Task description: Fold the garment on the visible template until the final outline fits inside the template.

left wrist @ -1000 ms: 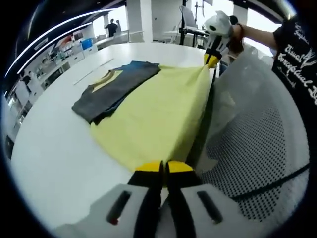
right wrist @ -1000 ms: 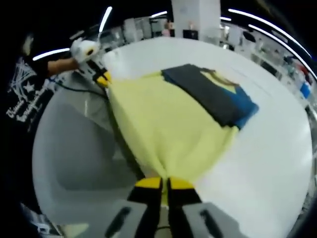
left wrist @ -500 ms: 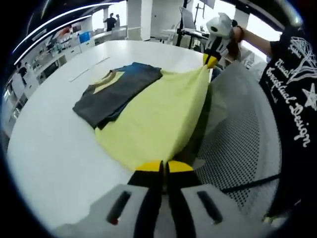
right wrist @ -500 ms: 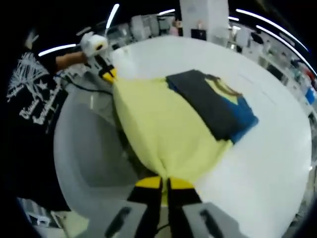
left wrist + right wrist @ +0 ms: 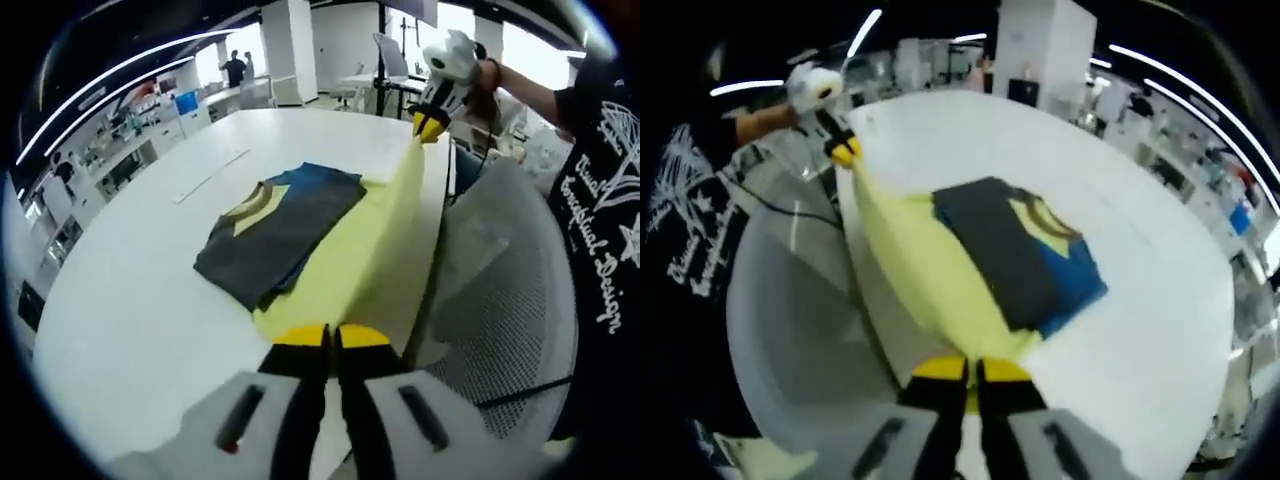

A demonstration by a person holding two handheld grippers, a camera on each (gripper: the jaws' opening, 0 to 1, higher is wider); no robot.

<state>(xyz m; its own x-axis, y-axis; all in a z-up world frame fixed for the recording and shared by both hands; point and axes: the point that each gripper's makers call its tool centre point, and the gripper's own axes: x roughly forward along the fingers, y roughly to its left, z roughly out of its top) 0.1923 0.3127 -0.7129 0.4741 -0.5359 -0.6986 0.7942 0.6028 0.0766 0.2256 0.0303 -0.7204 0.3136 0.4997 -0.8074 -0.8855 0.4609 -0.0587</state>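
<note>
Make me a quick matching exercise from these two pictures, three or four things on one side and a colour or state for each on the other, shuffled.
Things:
1. table
2. garment
3. left gripper
4. chair

Colour or state:
A. shut on the garment's edge
B. pale mesh back
C. white, round-edged
D. yellow, its held edge raised, with a dark grey and blue section lying on the table

Pairs: 1-C, 2-D, 3-A, 4-B

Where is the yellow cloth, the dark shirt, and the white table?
yellow cloth (image 5: 375, 255), left gripper view, middle of its lifted, stretched part.
dark shirt (image 5: 1005, 262), right gripper view, its grey folded body.
white table (image 5: 130, 300), left gripper view, bare top beside the shirt.
</note>
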